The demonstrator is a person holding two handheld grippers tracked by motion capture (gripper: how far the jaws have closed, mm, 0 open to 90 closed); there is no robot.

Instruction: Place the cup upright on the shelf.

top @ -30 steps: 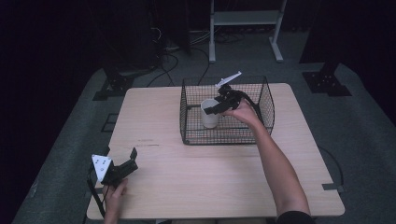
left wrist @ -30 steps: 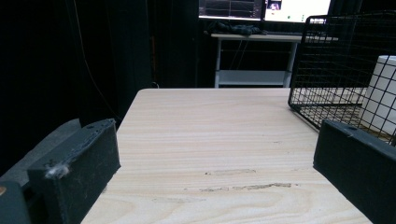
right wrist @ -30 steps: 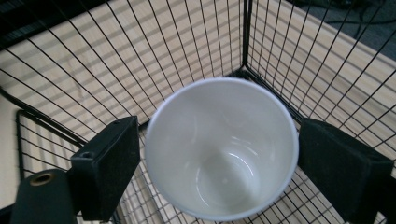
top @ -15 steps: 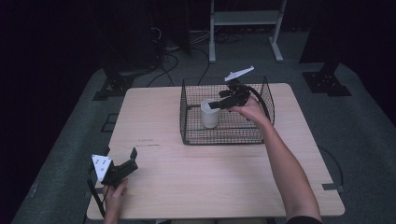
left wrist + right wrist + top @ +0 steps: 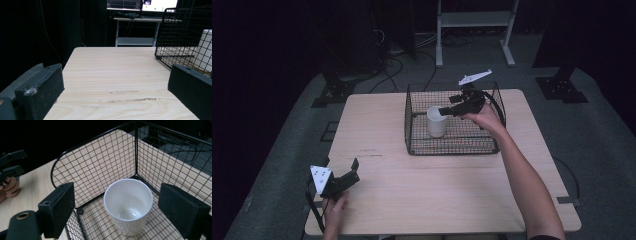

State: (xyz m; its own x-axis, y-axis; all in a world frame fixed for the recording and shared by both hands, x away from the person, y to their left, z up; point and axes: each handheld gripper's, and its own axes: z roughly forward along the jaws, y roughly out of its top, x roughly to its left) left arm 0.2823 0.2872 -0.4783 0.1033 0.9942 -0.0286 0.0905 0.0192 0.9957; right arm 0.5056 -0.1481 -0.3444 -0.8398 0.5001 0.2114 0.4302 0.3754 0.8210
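Now my right gripper (image 5: 443, 111) is up above the white cup (image 5: 436, 121), and it was lower and closer to the cup 1 second ago. It has lifted and pulled back a bit toward the far right side of the wire basket (image 5: 452, 148). The cup has not come up with it. It stands upright on the basket floor, in the left half of the basket, near the wall.

From the right gripper view I look down into the cup (image 5: 128, 205). It is empty inside. My 2 black jaws stand 1 on each side of it, with clear gaps. The right gripper (image 5: 125, 206) is let go and holds nothing. Neither pad touches the rim.

I think this means the cup has been put down in the basket and my hand is backing off. The placing looks done. If the cup is really meant to stay there, the next thing is just to lift clear over the basket wall without bumping it.

My left gripper (image 5: 347, 176) sits near the front left corner of the wooden table (image 5: 412, 195), the same spot as before. In the left gripper view its jaws are spread wide with only bare table (image 5: 120, 75) between them, so it grips nothing too.
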